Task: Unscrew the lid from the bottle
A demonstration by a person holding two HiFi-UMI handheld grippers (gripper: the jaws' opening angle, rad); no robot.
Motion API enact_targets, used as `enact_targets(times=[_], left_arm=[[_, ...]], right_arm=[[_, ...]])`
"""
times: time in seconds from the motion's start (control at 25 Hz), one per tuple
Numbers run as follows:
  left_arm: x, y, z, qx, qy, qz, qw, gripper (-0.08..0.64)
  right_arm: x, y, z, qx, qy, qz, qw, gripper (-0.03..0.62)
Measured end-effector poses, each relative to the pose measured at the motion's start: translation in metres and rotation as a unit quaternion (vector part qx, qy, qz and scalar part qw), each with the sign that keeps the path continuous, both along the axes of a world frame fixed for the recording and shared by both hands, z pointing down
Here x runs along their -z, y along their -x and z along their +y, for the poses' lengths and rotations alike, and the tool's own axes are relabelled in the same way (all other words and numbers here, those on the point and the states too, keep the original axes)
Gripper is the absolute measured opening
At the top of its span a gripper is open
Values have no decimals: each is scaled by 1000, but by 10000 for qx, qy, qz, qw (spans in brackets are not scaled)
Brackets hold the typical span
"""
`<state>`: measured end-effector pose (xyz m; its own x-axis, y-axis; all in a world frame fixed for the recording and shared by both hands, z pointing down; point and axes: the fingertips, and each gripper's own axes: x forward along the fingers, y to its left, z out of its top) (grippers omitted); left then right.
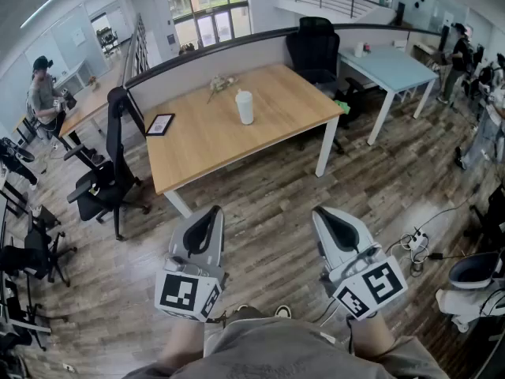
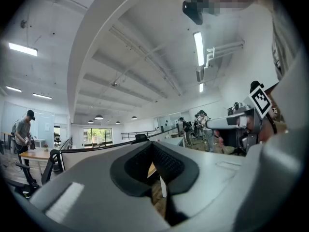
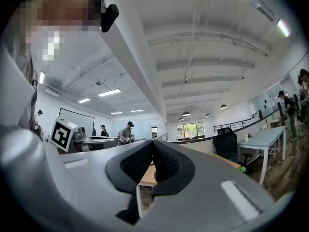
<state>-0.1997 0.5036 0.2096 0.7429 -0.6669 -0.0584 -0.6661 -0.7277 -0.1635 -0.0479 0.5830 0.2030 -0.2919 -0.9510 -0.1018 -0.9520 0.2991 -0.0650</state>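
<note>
Our left gripper (image 1: 211, 213) and right gripper (image 1: 324, 213): fingers pressed together, empty. The white upright lidded bottle (image 1: 245, 106) on the light wooden surface (image 1: 288, 101) is well ahead, nearer the left.

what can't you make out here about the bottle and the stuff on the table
- Bottle, head view: too small to show how its top closes or how tightly.
- Bottle, both gripper views: not seen; the left gripper and right gripper, jaws shut, cover most of the table.
- Dark flat item, head view: too small to identify.
</note>
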Motion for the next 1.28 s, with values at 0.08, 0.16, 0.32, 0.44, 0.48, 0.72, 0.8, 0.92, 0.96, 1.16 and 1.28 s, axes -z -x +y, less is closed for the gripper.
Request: enact_targets(times=[0.08,0.16,0.32,0.44,0.48,0.72,0.8,0.92,0.96,1.16,1.28], left_arm=[[2,2,2,19,-30,56,10000,0],[3,3,4,31,-36,77,10000,0],[1,0,7,20,-23,49,10000,0],[1,-7,10,-52,-32,61,10000,0],[2,-9,11,-77,-39,76,9999,0],[4,-13,19,-5,-114,158,9998,0],[4,-8,14,247,-171,163,9994,3],[-1,-1,1,500,-116,100,9986,302],[-2,1,-4,537,-88,100,9985,308],[-13,-3,-31,646,-4,23,9979,342],[-16,-9,-52,628,74,86,9980,342]], right_arm=[[2,0,2,-5,-44,-98,9999,11],[3,-1,4,-16,-57,-156,9999,11],[0,-6,7,-48,-45,-76,9999,11],[2,-11,9,-85,-122,-16,9999,11],[3,-13,11,-95,-154,-8,9998,11],[4,-28,19,-213,-229,-104,9995,12],[4,-39,16,-492,-284,-183,9982,49],[3,-52,5,-914,-294,-171,9952,233],[1,-54,1,-946,-277,-174,9950,234],[-7,-55,-26,-789,-179,-159,9966,238],[-12,-61,-48,-840,-74,-119,9964,238]])
